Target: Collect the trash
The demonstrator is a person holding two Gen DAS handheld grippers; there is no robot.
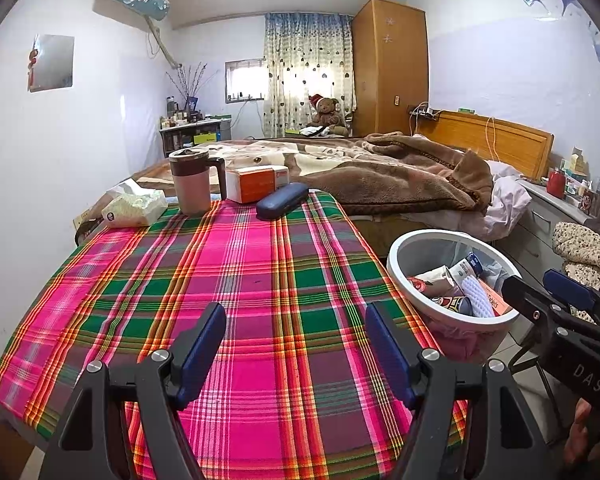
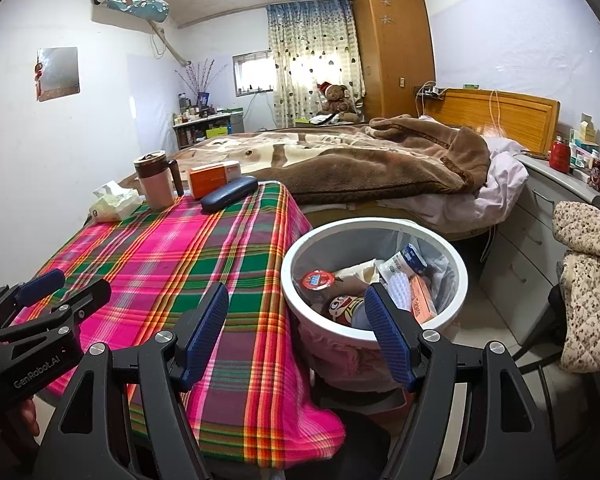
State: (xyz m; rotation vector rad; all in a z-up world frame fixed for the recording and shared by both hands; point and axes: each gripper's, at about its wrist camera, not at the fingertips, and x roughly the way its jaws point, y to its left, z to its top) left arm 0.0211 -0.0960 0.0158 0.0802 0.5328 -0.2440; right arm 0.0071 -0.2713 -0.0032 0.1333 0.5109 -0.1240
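Plaid cloth, pink-green-orange, covers the table [image 1: 260,280] and fills the space under and ahead of the left gripper [image 1: 296,344], whose jaws stand wide apart holding nothing. Right gripper [image 2: 296,332] likewise spread and empty, its left finger over the cloth edge, its right finger over the bin rim. White round bin [image 2: 300,300] sits beside the table, just right of the left jaws and straight ahead of the right ones; inside: crumpled packaging, a red-lidded cup [image 2: 318,280], a blue-white carton [image 2: 408,260], an orange box [image 2: 422,300], white foam netting, a printed can. Judging by that, collection looks mostly or fully done: cloth near the jaws is bare. Far beyond the left jaws sit a tissue pack [image 1: 134,208], mug [image 1: 194,186], orange-white box [image 1: 256,184], blue glasses case [image 1: 282,200]; these read as belongings, not trash. Next move probably calls for scanning for leftover litter, or stopping.
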